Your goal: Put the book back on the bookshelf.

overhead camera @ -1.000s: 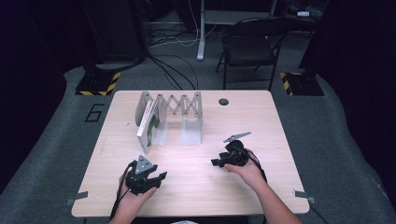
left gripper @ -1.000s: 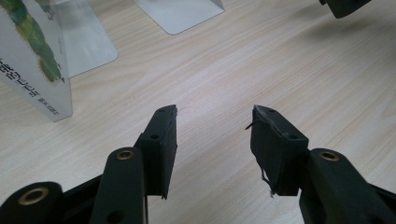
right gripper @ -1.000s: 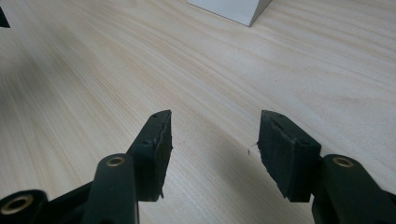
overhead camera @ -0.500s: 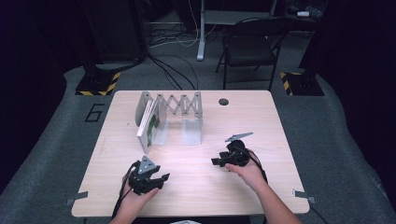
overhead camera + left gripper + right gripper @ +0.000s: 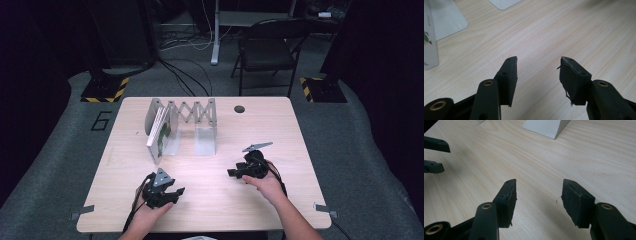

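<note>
- High view, left to right: the left tongs (image 5: 175,191) are lying low over the near-left part of the wooden tabletop (image 5: 280,130), held by the person's left hand (image 5: 150,212), with a grey three-cornered plate on top and a cable trailing toward the near edge.
- Behind them, on the far-left part of the tabletop, an expanding metal rack (image 5: 192,112) is standing, its scissor-lattice back joining upright divider plates.
- A flat white item with green print (image 5: 161,134) is leaning upright in the rack's leftmost slot; the slots to its right are holding nothing.
- A small dark round spot (image 5: 239,109) is showing in the tabletop just right of the rack's far end.
- The right tongs (image 5: 231,173) are resting at centre-right, pointing left, held by the right hand (image 5: 265,182), well apart from the left tongs and from the rack.
- Left gripper view: the left tongs (image 5: 538,65) are standing wide open, gripping nothing, with bare wood between the two black jaws; the white item's printed edge (image 5: 429,40) is sitting at the far left, and a pale base plate of the rack (image 5: 449,18) is lying beside it.
- Right gripper view: the right tongs (image 5: 539,187) are likewise gaping wide, holding nothing, over bare wood; the jaws of the left tongs (image 5: 434,155) are appearing at the left edge, and a rack base plate (image 5: 546,126) is sitting at the top.
</note>
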Demonstrator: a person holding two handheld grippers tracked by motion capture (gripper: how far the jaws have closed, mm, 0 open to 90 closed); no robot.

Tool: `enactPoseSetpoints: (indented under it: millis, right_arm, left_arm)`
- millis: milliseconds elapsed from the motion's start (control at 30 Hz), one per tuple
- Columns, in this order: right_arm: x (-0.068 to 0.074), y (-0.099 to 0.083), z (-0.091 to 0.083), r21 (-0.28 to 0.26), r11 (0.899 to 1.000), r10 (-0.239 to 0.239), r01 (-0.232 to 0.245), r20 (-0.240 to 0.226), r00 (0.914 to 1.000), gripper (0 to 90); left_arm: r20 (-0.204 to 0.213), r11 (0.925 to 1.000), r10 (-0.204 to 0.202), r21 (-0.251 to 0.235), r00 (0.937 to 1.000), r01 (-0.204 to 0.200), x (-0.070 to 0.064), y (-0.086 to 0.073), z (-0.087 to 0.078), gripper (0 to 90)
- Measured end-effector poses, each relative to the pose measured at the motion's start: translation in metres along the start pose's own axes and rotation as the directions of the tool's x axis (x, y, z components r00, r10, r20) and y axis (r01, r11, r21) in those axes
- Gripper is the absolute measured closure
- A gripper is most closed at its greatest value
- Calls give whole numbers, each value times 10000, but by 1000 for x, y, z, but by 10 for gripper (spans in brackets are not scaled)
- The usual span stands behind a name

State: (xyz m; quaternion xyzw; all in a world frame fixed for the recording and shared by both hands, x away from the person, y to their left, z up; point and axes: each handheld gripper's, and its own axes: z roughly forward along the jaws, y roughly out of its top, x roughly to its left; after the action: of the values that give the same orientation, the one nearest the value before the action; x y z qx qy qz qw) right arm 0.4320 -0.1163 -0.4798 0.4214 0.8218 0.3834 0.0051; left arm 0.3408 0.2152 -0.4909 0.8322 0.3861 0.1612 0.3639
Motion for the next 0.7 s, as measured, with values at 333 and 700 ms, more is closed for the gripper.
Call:
enactPoseSetpoints:
  millis: [333,700]
  right_arm:
    - [-3,-2,-2,-164,9998,124,-123,68,9999,456]
    - [-6,-4,-1,-150,9998,119,-118,68,9999,456]
  left_arm:
    - [246,9995,279,169,9993,-283,-4,1,6,481]
    - [271,9998,114,138,9996,-118,-1,0,7,479]
